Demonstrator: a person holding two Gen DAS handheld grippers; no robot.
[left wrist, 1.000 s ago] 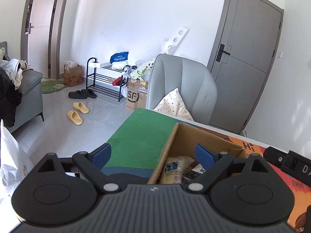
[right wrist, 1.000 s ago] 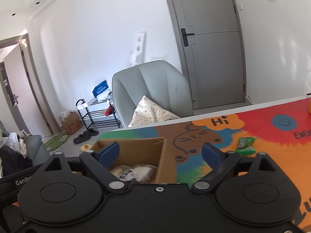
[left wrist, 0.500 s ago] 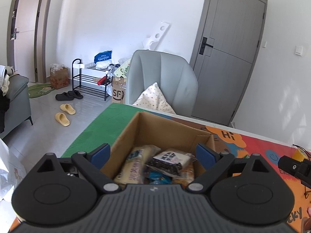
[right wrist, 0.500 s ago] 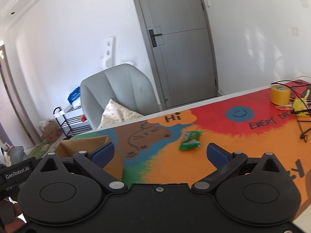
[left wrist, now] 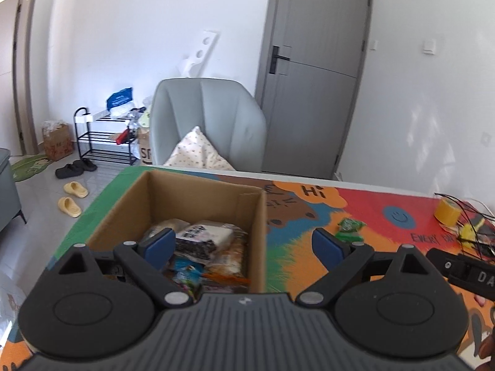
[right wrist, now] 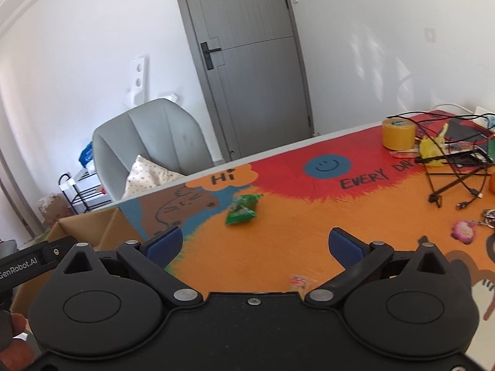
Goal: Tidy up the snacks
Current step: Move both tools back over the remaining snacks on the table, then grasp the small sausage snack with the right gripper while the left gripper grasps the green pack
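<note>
An open cardboard box (left wrist: 260, 216) sits at the table's left end and holds several snack packets (left wrist: 204, 241). It also shows at the left of the right wrist view (right wrist: 92, 232). A green snack packet (right wrist: 243, 210) lies loose on the colourful mat, right of the box; it also shows in the left wrist view (left wrist: 349, 228). A small red-and-white candy (right wrist: 298, 280) lies close in front of the right gripper. My left gripper (left wrist: 244, 244) is open and empty above the box's right wall. My right gripper (right wrist: 255, 244) is open and empty, short of the green packet.
A yellow tape roll (right wrist: 397, 134), black cables (right wrist: 448, 179), a yellow toy (right wrist: 433, 150) and a pink keychain (right wrist: 464, 230) lie at the table's right. A grey chair (left wrist: 210, 123) with a cushion stands behind the table. The left gripper's body (right wrist: 27, 262) shows beside the box.
Both views have swung right. The left gripper moved from the box's left side to over its right wall. The right gripper moved away from the box toward the green packet.
</note>
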